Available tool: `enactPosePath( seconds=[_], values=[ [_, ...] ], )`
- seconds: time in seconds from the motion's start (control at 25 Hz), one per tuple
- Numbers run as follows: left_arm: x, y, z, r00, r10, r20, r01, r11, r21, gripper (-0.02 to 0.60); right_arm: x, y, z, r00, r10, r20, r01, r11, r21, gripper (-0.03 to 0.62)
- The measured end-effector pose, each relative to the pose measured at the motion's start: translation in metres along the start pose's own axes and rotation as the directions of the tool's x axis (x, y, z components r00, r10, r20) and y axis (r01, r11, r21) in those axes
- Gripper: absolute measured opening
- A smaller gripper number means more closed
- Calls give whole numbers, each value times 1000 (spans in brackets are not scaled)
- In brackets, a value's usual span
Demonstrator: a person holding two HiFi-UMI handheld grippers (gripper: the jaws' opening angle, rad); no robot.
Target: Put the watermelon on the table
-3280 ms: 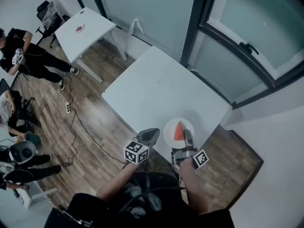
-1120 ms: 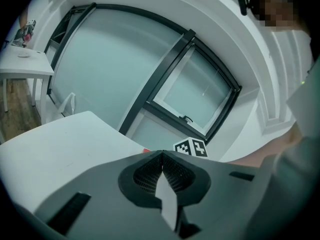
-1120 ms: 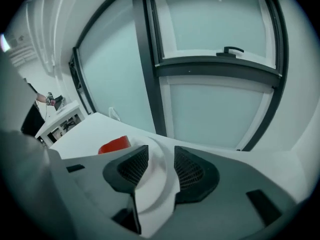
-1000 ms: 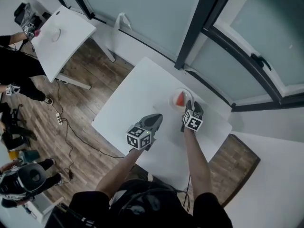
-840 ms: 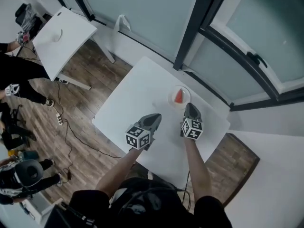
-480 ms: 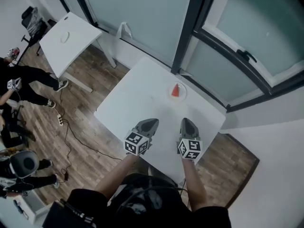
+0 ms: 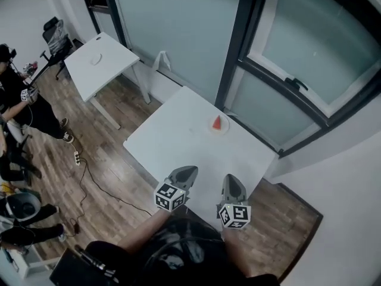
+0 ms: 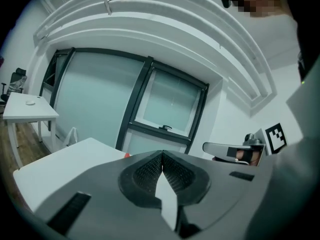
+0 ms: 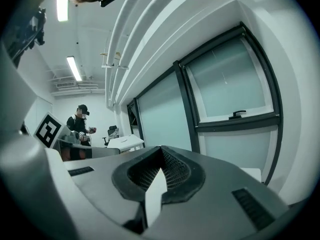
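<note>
Left claw (image 7: 189, 170) and right claw (image 7: 231, 179): both clenched, empty, at near edge of white rectangular tabletop (image 7: 178, 137). Red watermelon wedge (image 7: 218, 123): on small white round plate (image 7: 212, 127) by far edge. Likely risk: jolting tabletop, toppling wedge or nudging plate off.

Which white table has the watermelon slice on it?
The nearer table, beside the window: the watermelon slice sits there. The farther table has none.

Plain black top (image 7: 178, 255) below; grey tapered left gripper (image 7: 188, 170) and right gripper (image 7: 231, 178), black-and-white marker cube (image 7: 170, 196) on each.
</note>
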State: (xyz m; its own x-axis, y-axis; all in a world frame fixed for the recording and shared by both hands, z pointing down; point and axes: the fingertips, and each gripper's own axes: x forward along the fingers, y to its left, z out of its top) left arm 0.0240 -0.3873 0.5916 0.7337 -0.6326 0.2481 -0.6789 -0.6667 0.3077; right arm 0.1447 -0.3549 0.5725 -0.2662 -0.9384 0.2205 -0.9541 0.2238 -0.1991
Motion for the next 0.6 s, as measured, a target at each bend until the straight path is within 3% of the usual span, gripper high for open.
enactPosePath(
  seconds=[0.32, 0.6],
  values=[
    [-10, -42, 10, 999, -43, 22, 40, 993, 107, 6, -27, 2, -7, 999, 4, 36, -5, 999, 34, 11],
    [-15, -56, -6, 997, -83, 3, 83, 995, 62, 6, -42, 23, -7, 994, 103, 47, -105, 994, 42, 11]
  ],
)
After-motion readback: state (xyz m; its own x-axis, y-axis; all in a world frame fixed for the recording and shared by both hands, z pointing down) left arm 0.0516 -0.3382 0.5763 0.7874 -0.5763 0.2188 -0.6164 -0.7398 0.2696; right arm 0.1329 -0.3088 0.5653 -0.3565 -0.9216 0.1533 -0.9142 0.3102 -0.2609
